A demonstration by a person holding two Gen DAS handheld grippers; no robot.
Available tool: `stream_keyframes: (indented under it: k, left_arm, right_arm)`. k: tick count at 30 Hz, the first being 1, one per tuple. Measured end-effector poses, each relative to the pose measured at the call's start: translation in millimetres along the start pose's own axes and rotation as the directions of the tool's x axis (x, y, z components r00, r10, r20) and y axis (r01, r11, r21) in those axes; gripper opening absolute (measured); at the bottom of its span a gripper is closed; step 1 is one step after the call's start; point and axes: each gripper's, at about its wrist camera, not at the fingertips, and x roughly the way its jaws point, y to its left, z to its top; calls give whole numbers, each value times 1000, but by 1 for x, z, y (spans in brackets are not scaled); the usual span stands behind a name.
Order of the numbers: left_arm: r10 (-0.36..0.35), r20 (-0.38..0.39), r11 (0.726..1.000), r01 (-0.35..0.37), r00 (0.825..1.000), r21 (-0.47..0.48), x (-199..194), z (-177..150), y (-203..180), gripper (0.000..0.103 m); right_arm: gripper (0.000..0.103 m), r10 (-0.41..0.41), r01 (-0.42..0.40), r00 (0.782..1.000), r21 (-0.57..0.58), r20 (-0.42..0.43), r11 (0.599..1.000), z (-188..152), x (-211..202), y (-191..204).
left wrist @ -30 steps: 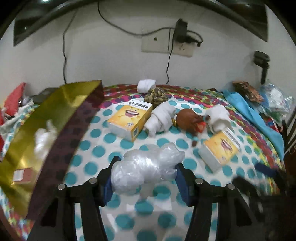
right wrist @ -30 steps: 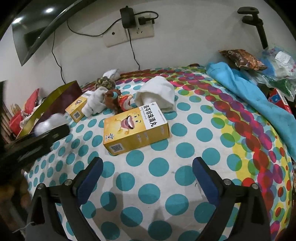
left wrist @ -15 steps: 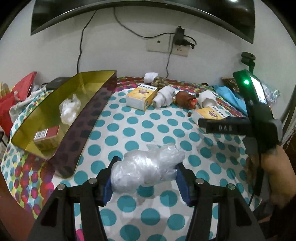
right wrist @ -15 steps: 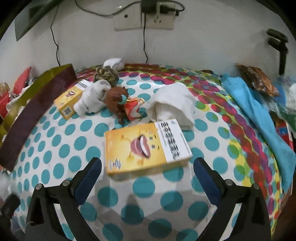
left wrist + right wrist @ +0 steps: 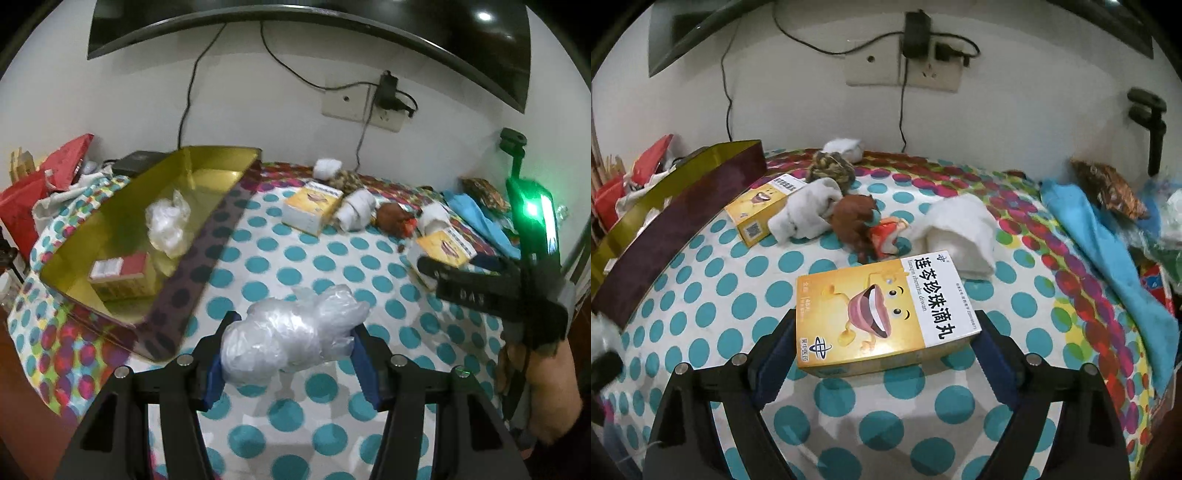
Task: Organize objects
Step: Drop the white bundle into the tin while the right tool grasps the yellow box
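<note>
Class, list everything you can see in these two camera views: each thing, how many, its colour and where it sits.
plastic bag wad: one, clear, held in the left claw.
yellow box: one, between the right claw's pads.
second yellow box: one, far side of the table.
tin tray: one, gold inside, left of the table.
red and white box: one, in the tray.
crumpled white plastic: one, in the tray.
white cloths: two, behind the near box.
brown toy: one, between the cloths.
blue cloth: one, right edge.
polka-dot tablecloth: one, teal on white.
left claw: black, blue pads.
right claw: black, closing round the box.
</note>
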Motion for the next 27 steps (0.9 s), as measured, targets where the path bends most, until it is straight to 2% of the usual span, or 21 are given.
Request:
stream_keyframes:
  k: [4,7,10,14,21,27]
  left_arm:
    - [55,50,998,-53,997,-44,-12,24,28,59]
    - [126,71,990,-120,990,-74,-16,39,57,59]
    - [211,55,975,-206,976,-82,-9,49,86,59]
    - [270,18,960,-268,963,-83,9,57,117,59]
    - [301,-53,948,-304,952,-92,36,66,137,59]
    - [314,-86,942,-322,945,-91,53,67,139,60]
  right_arm:
    - [88,8,-8,1000,6,-10,1000,2,2,-2]
    - [88,14,-13,1000,16,-10,1000,2,2,-4]
    - [88,14,-14,1000,13,2,1000,0,-1,-3]
    - [89,13,-13,1000,-9,3,1000,0,-1,1]
    - [89,17,-17,1000,-19,4,1000,1,-1,3]
    - [89,23,-23,1000,-17,2,1000,0,0,2]
